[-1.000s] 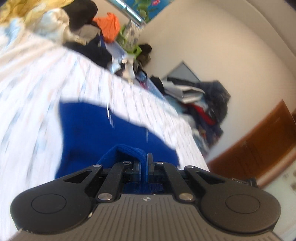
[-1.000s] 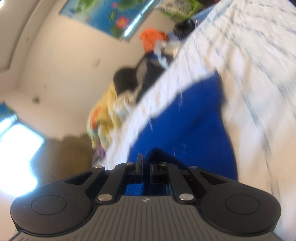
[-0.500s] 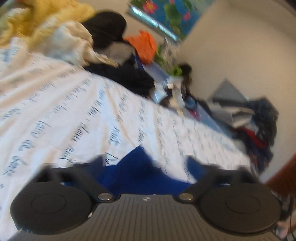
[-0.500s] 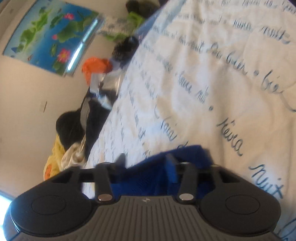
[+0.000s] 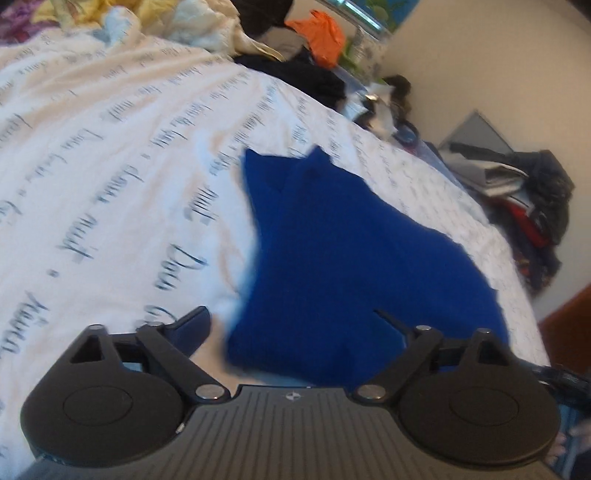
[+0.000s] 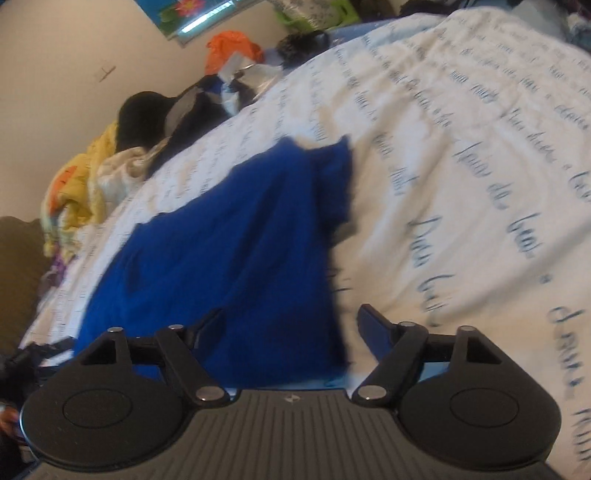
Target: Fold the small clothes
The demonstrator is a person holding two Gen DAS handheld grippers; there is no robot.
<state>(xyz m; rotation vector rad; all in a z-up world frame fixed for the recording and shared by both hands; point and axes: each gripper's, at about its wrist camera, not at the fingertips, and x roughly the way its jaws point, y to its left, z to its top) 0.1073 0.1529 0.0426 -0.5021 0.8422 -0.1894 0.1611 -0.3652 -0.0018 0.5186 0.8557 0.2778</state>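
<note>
A small royal-blue garment [image 5: 343, 251] lies spread on the white bed sheet with dark script writing [image 5: 110, 155]. It also shows in the right wrist view [image 6: 236, 251]. My left gripper [image 5: 291, 321] is open and empty, its jaws spread wide just above the garment's near edge. My right gripper [image 6: 291, 321] is open and empty too, over the garment's near right corner. Neither gripper touches the cloth.
A heap of clothes, yellow, cream, black and orange [image 5: 258, 33], lies along the far side of the bed. More clothes are piled by the wall at the right [image 5: 532, 199]. A flowered picture [image 6: 192, 14] hangs on the wall. The sheet [image 6: 480, 166] stretches to the right.
Both grippers were shut on the blue garment and holding it up. They let go, opened wide and drew back, and the garment now lies flat on the sheet.
</note>
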